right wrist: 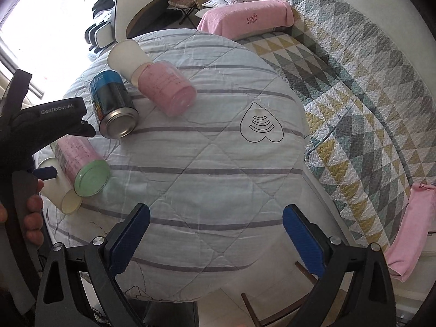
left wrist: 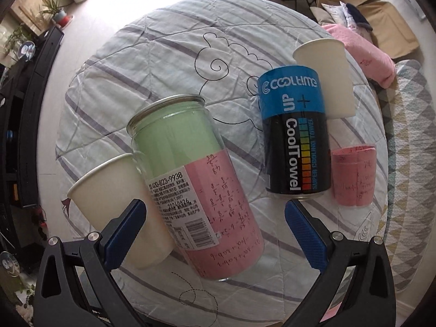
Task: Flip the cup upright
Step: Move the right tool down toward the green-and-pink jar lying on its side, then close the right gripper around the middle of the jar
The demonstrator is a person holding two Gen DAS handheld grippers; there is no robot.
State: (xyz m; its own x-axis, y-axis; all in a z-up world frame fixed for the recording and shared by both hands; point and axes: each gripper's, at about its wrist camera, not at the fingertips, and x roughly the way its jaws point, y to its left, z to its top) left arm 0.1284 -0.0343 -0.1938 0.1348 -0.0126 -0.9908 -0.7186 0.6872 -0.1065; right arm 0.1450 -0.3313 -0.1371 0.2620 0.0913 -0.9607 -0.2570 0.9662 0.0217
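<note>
Several containers stand on a round quilt-covered table (left wrist: 163, 62). In the left wrist view my left gripper (left wrist: 215, 226) is open, its blue fingers (left wrist: 305, 234) on either side of a clear jar (left wrist: 190, 185) with green and pink paper inside. A white paper cup (left wrist: 109, 199) stands upside down just left of the jar, by the left finger. A second white cup (left wrist: 324, 73) stands upside down behind a blue-black CoolTowel can (left wrist: 294, 136). A clear cup with pink paper (left wrist: 354, 174) is at the right. My right gripper (right wrist: 216, 234) is open and empty over the table's near side.
The right wrist view shows the jar (right wrist: 81, 160), can (right wrist: 113, 106), pink cup (right wrist: 166, 90) and both white cups (right wrist: 58, 188) at the table's left. A quilted sofa (right wrist: 368, 95) with pink towels (right wrist: 245, 16) lies right. A dark cabinet (left wrist: 24, 125) stands left of the table.
</note>
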